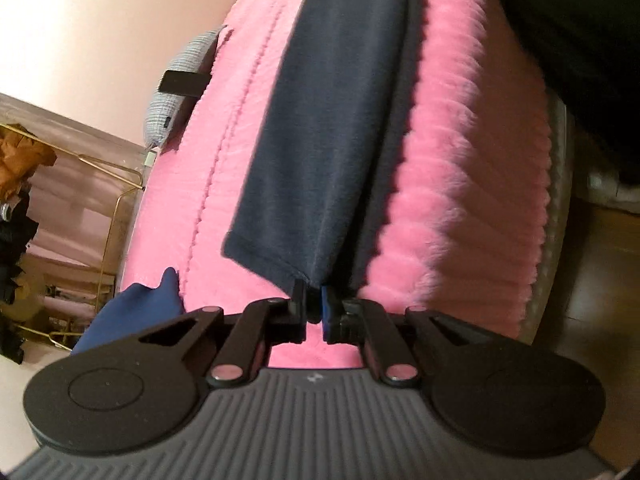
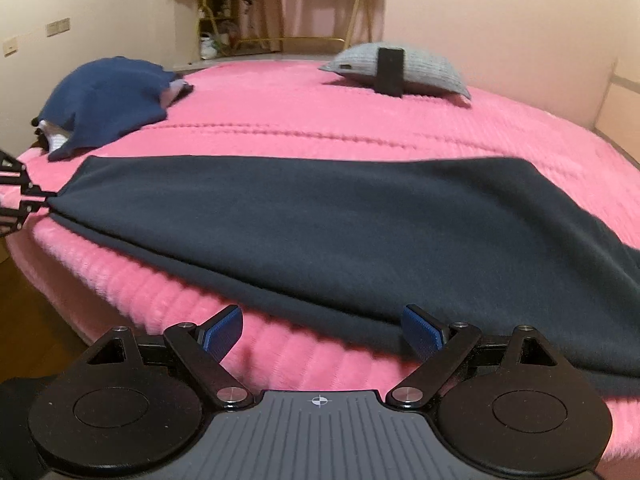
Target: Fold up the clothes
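Dark grey garment: one, soft matte knit or fleece, folded into a long flat band with a doubled edge along the near side. It lies across the front part of the bed, parallel to the bed's near edge; its right end runs out of the right wrist view.

Bed cover: one, pink plush, ribbed in fine ridges, with stitched seams running across it. It rounds over the mattress edge.

Left gripper: black linkage arms, blue ribbed pad showing on one finger. Fingers pressed together, clamped on the corner of the dark grey garment at its left end, at the bed's edge.

Right gripper: same build, two blue ribbed pads. Fingers spread wide, holding nothing, poised just above the near folded edge of the garment; contact cannot be told.

Navy blue garment: one, crumpled in a loose heap at the far left of the bed, some white cloth showing beneath it.

Pillow: one, pale grey, waffle-textured, at the far side of the bed. One flat black rectangular object stands against it.

Gold wire rack: one, beyond the bed; contents blurred.
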### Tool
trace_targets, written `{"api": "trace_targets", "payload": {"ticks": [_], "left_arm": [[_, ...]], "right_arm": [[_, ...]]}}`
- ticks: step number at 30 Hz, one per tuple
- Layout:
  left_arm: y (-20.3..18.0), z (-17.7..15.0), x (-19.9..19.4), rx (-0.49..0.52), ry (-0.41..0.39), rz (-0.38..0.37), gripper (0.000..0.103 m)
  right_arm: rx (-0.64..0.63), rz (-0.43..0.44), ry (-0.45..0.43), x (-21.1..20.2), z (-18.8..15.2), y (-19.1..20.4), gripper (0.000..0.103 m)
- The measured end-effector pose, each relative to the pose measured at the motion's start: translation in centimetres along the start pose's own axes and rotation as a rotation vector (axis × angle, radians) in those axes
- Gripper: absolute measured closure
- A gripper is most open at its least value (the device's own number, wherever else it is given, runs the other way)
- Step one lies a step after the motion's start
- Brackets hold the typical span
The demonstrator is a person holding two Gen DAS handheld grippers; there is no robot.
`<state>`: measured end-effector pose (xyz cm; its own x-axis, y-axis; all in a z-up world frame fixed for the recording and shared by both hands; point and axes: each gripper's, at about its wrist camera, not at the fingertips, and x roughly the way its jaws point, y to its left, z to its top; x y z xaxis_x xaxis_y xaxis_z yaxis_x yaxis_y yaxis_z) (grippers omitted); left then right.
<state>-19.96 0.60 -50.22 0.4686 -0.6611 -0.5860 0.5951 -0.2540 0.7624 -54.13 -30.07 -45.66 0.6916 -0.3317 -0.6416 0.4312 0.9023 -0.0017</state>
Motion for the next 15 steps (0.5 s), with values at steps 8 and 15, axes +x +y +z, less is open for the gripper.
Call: {"api": "trace_targets", "payload": {"ticks": [8,15], "left_arm": [[0.6,0.6,-0.6,-0.067,0.013,0.005,0.08],[0.8,5.7,-5.0,-0.176,-0.118,0.007,0.079]], "right_arm": [[0.052,-0.217,-0.004,-2.5,-1.0,-3.9,0.014],[-0.111,-0.356,0.015,-5.0,-2.6,-6.6,0.015]]}}
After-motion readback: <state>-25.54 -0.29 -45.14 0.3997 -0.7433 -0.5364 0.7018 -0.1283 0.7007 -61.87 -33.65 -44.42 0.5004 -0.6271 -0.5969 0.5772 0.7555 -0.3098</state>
